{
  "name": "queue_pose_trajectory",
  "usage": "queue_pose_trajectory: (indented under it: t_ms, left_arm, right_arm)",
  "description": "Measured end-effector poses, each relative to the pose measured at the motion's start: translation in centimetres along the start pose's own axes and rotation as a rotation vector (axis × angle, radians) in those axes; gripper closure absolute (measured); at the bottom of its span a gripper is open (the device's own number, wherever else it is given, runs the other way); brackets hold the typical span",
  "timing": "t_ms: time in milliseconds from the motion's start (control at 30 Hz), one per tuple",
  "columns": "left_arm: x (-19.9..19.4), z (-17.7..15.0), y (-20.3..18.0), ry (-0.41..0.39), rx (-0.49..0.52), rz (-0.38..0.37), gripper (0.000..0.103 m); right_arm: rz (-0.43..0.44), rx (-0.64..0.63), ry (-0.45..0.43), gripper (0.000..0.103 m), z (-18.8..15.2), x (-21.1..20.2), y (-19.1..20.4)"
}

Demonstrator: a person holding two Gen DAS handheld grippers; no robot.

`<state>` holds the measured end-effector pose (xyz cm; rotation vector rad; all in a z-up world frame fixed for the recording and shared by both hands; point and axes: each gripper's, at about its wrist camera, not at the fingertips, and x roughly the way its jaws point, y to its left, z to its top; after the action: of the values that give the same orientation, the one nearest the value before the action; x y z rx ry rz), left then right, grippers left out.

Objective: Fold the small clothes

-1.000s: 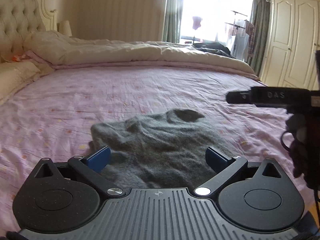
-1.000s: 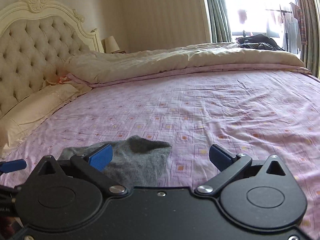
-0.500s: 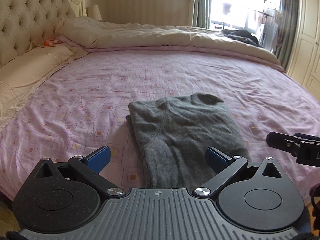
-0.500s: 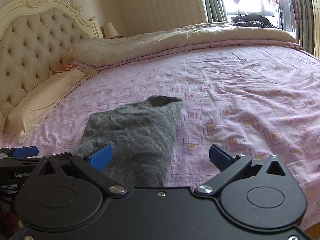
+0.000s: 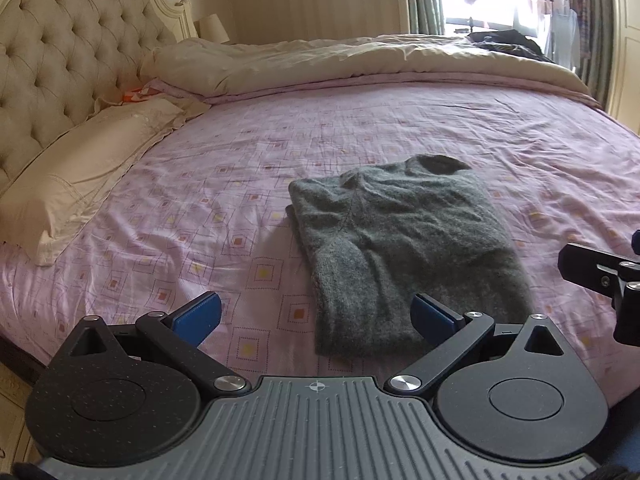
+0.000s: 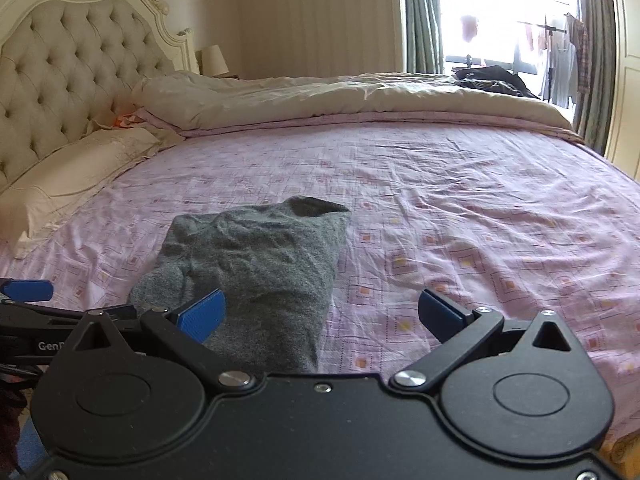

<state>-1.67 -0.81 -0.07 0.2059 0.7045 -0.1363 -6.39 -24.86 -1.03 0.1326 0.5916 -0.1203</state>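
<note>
A grey knitted sweater (image 5: 404,240) lies folded into a long rectangle on the pink patterned bedsheet (image 5: 224,184), collar end away from me. It also shows in the right wrist view (image 6: 256,268). My left gripper (image 5: 316,316) is open and empty, held above the sweater's near end. My right gripper (image 6: 322,314) is open and empty, near the sweater's near right edge. Part of the right gripper (image 5: 600,276) shows at the right edge of the left wrist view, and a finger of the left gripper (image 6: 28,290) shows at the left of the right wrist view.
A tufted cream headboard (image 5: 60,64) and a pillow (image 5: 80,168) are at the left. A beige duvet (image 5: 360,60) is bunched along the far side, with dark clothes (image 5: 504,40) on it. The window and curtains (image 6: 424,16) are beyond.
Both grippers have pulled back and risen away from the sweater, which now lies whole in view. Both stay open.
</note>
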Motion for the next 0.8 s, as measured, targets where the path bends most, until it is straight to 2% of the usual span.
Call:
queue_pose_trajectory:
  t_ms: [133, 333, 800]
  left_arm:
    - [-0.1, -0.1, 0.6, 0.021, -0.039, -0.021, 0.001]
    - [-0.1, -0.3, 1.5, 0.042, -0.081, -0.029, 0.001]
    - [-0.1, -0.3, 1.9, 0.058, -0.097, -0.057, 0.001]
  right_arm:
    - [-0.053, -0.012, 0.029, 0.0, 0.1, 0.0, 0.4]
    - [0.046, 0.033, 0.07, 0.0, 0.1, 0.1, 0.3]
    - [0.077, 0.038, 0.096, 0.0, 0.1, 0.4, 0.7]
